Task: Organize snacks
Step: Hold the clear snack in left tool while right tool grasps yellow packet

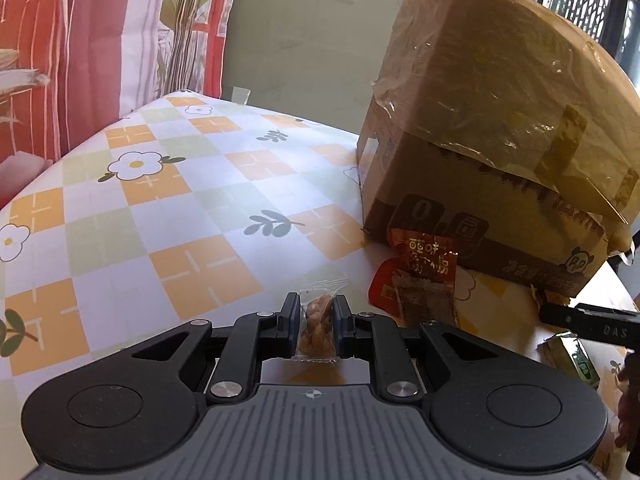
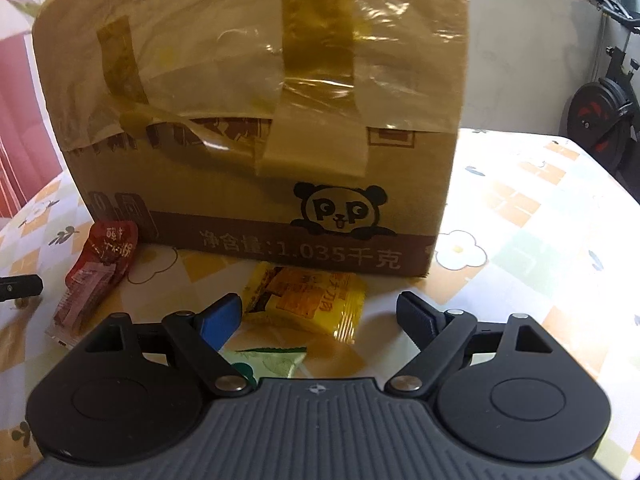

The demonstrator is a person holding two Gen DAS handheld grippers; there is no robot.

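Stock in progress: my left gripper [image 1: 316, 314] clenched on a clear nut packet [image 1: 317, 326] — lifted, not yet stowed. Right gripper [image 2: 320, 314] spread wide; yellow packet [image 2: 306, 302] at 12 o'clock, green packet [image 2: 272, 362] beneath, red packet [image 2: 96, 270] at 10 — all before the cardboard box [image 2: 256, 120]

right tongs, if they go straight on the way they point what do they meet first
Likely the yellow packet, lying on the table between the open right tongs; past it stands the box. Depth is unclear.

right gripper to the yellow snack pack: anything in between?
Nothing visible. The right gripper is open and the yellow snack pack lies just ahead between its fingers, in front of the cardboard box. A green packet lies nearer, beneath the gripper.
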